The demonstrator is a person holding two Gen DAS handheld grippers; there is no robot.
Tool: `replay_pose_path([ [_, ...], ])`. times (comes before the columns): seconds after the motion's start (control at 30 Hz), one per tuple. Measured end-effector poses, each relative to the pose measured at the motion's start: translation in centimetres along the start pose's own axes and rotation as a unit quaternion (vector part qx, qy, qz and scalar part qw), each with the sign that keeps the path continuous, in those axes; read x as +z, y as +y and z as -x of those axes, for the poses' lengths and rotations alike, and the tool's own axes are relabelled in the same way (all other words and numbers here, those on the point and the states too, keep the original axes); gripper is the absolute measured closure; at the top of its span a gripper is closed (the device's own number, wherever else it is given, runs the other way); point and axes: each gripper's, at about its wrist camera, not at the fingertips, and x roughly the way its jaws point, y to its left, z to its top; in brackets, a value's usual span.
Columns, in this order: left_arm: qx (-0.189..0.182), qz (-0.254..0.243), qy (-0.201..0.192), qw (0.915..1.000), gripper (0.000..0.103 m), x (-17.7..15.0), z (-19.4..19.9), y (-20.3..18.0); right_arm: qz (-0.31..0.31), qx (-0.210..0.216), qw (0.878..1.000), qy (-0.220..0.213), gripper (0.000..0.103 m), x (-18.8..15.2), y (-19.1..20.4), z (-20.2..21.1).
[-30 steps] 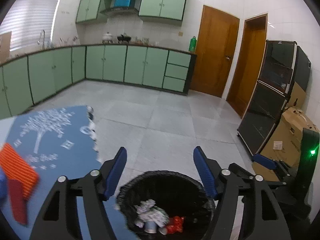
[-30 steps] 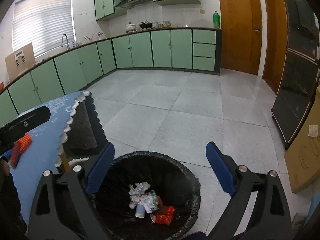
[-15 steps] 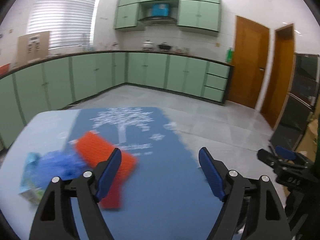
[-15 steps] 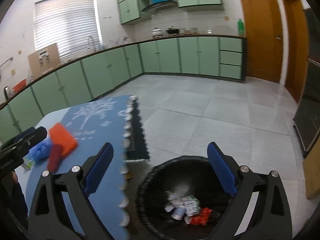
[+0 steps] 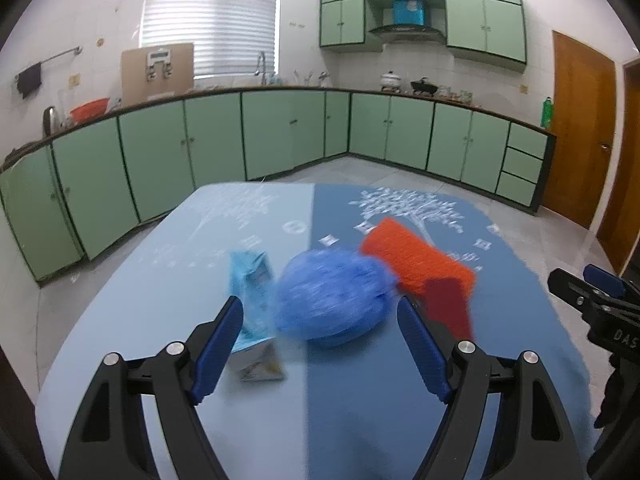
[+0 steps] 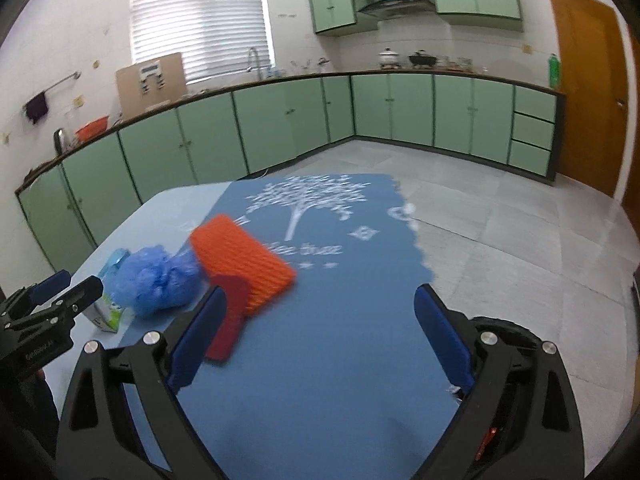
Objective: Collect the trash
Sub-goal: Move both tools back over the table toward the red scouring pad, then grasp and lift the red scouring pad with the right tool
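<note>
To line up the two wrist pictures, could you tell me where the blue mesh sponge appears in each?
Left wrist: blue mesh sponge just below centre, ahead between the open fingers.
Right wrist: sponge at the left, beside the orange scrubber.
Shared landmark: the scrubber, to the sponge's right in both.

A small light-blue carton (image 5: 256, 300) lies on its side on the pale half of the table (image 5: 168, 264), toward its left edge, touching a blue mesh sponge (image 5: 332, 300) beside it. An orange ribbed brush (image 5: 416, 260) with a dark red handle lies flat just right of the sponge, on the dark-blue half.
</note>
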Motion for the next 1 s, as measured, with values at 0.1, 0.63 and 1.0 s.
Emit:
replay_pose_path([
  [0.1, 0.007, 0.006, 0.005, 0.9999, 0.025, -0.6, -0.1, 1.4, 0.007, 0.003, 1.0, 0.012, 0.011, -0.4, 2.1, -1.2],
  [0.63, 0.027, 0.026, 0.029, 0.9989, 0.025, -1.7, -1.9, 4.7, 0.021, -0.012, 0.997, 0.076, 0.028, -1.6, 6.9, -6.3],
  [1.0, 0.024, 0.036, 0.042, 0.9982, 0.025, -1.9, -2.9, 5.5, 0.043, -0.018, 0.991, 0.125, 0.057, -1.8, 8.0, -8.5],
])
